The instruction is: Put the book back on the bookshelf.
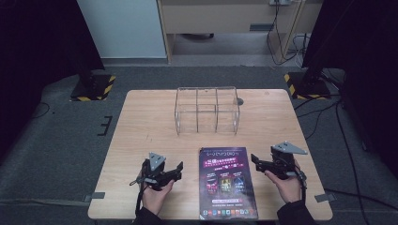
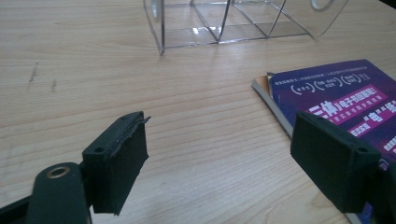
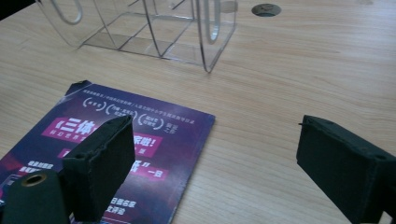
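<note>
Book handling is the work in hand: a purple-covered book [image 1: 228,183] lies flat near the table's [image 1: 141,136] near edge, a little right of the middle, its spine side toward the left gripper.

At the left, the left gripper [image 1: 177,170] hovers above the bare wood near the near-left corner, jaws spread wide with nothing between them; in the left gripper view its right jaw sits just over the book's near corner. Farther back, at the middle of the table toward its far edge, stands a clear acrylic organizer [image 1: 207,110] with upright dividers, well apart from the book. At the right, the right gripper [image 1: 256,161] hangs beside the book's right edge, jaws likewise wide and empty.

The risk, as I judge it, lies in the pickup: the book is thin and lies flush on the wood, so a jaw may skid over the cover or catch only the top sheets, bending them. Pushing from one side alone could slide it toward the near edge.
</note>
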{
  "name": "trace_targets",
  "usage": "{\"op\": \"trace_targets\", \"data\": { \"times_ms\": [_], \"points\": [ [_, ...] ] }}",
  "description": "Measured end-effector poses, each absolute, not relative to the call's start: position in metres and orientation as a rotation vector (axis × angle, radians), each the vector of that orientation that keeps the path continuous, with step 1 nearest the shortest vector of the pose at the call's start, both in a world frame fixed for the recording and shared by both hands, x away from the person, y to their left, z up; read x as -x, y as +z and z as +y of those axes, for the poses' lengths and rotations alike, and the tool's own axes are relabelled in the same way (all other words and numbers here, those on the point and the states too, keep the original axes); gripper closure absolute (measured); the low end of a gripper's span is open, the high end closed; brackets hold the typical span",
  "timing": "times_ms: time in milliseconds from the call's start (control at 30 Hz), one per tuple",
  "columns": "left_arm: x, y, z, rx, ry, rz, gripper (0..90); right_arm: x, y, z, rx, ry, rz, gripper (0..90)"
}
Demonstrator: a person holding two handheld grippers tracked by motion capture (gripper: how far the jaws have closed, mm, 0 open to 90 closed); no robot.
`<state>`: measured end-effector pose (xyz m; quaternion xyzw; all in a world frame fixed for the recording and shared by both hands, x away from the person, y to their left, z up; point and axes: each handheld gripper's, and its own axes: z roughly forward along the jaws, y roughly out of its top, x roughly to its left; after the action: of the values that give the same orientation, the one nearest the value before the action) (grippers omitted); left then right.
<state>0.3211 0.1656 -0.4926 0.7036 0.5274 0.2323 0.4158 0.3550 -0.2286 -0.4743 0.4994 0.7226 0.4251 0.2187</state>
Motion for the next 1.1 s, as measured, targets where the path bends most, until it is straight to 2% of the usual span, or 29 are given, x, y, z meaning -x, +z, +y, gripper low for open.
{"op": "trace_targets", "data": {
  "times_ms": [567,1100],
  "points": [
    [-0.32,-0.506,0.13,-1.839,0.528,1.27,22.3,-0.351,-0.497,-0.213,-1.358,1.152,2.088,12.5],
    [-0.318,-0.521,0.106,-1.901,0.46,1.255,28.2,-0.346,-0.517,-0.203,-1.348,1.112,2.182,17.9]
  ]
}}
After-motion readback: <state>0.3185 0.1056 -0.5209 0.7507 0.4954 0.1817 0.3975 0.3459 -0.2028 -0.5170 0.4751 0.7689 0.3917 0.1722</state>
